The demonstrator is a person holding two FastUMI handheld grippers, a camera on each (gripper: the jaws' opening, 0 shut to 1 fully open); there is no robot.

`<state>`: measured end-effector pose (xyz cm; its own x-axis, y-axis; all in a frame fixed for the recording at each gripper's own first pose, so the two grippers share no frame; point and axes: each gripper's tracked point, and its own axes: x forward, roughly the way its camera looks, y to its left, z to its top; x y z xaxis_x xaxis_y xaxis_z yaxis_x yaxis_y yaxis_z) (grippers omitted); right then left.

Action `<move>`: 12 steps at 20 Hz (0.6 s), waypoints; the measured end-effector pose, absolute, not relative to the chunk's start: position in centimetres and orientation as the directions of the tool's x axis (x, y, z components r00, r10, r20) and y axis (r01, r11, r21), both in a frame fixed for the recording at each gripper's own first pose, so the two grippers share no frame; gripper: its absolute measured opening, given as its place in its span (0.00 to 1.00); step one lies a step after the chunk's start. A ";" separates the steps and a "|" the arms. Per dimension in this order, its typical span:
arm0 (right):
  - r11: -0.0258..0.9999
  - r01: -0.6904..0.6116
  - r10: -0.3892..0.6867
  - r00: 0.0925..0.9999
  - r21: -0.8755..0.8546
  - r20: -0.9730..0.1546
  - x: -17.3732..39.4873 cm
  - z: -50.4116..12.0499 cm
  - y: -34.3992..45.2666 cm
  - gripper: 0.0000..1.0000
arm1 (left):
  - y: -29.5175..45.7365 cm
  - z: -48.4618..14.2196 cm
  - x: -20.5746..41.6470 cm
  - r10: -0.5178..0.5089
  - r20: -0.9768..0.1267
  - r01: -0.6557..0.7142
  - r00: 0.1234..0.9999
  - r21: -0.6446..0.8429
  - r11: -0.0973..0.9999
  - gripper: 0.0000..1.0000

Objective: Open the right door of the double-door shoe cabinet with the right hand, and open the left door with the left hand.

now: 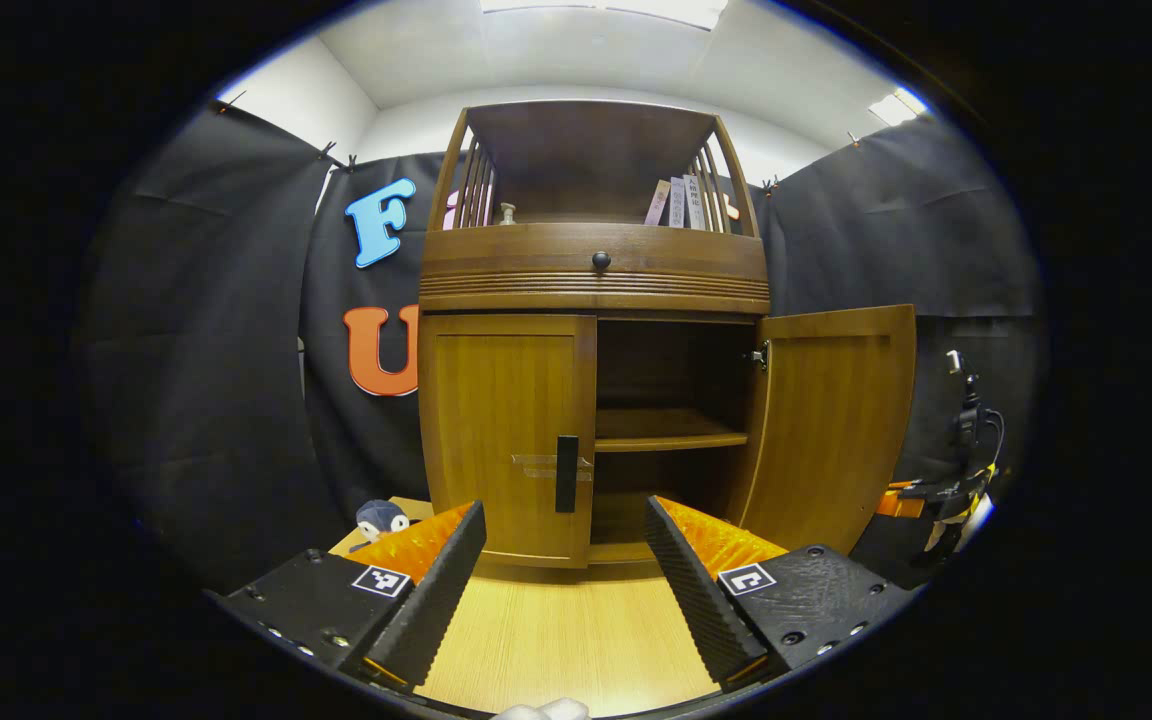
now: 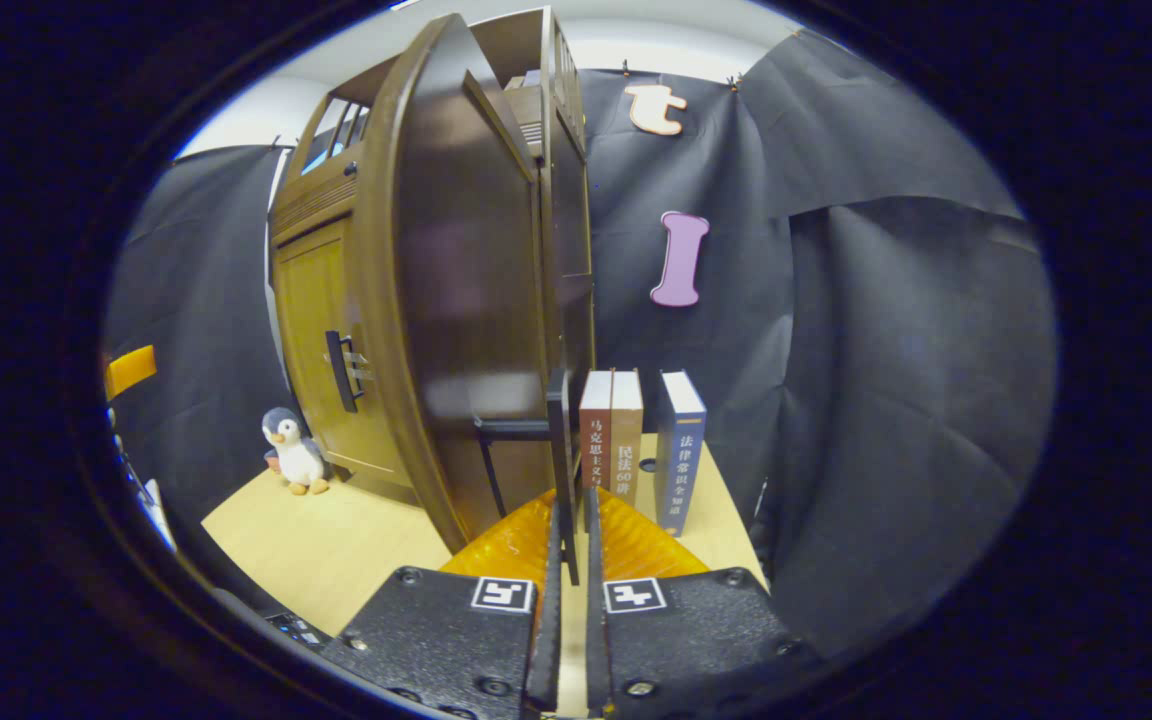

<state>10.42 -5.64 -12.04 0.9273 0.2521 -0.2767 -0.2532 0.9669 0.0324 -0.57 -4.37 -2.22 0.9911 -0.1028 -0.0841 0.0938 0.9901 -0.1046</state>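
The brown wooden shoe cabinet stands straight ahead in the left gripper view. Its left door is closed, with a black vertical handle at its inner edge. My left gripper is open, a short way in front of that handle and touching nothing. The right door is swung wide, baring a shelf. In the right gripper view that door shows nearly edge-on, and my right gripper is shut on its black handle. The right gripper also shows beyond the open door's edge.
A small penguin toy sits on the light wooden floor left of the cabinet. Three upright books stand by the cabinet's right side, just behind the open door. Black cloth walls close in all around. More books stand on the top shelf.
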 end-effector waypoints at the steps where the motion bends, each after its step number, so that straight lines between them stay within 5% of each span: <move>1: 0.971 -0.238 0.234 0.932 0.019 -0.276 9.6 -11.8 -6.0 0.23 | -4.2 -2.3 -0.5 -0.105 -0.084 0.095 0.991 -0.105 0.990 0.96; 3: 0.980 -0.197 0.190 0.949 -0.004 -0.251 8.2 -10.5 -6.8 0.36 | -3.7 -2.6 -0.2 -0.107 -0.086 0.099 0.990 -0.102 0.990 0.96; 6: 0.992 -0.124 0.118 0.973 -0.015 -0.200 6.3 -7.7 -7.3 0.68 | -2.8 -3.1 0.3 -0.112 -0.095 0.103 0.989 -0.103 0.989 0.96; 7: 0.995 -0.100 0.095 0.981 -0.020 -0.171 5.5 -6.4 -7.2 0.67 | -2.5 -3.4 0.5 -0.113 -0.100 0.103 0.989 -0.101 0.990 0.96; 12: 0.994 -0.066 0.060 0.995 -0.082 -0.079 2.0 -2.2 -3.0 0.98 | -1.0 -3.9 1.5 -0.118 -0.099 0.109 0.988 -0.091 0.990 0.96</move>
<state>2.01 -3.02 -2.16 0.9951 0.0595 -0.0793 -0.0660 0.9945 -0.0816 1.49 -0.95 -3.90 0.9881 -0.1181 -0.0989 0.1092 0.9899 -0.0907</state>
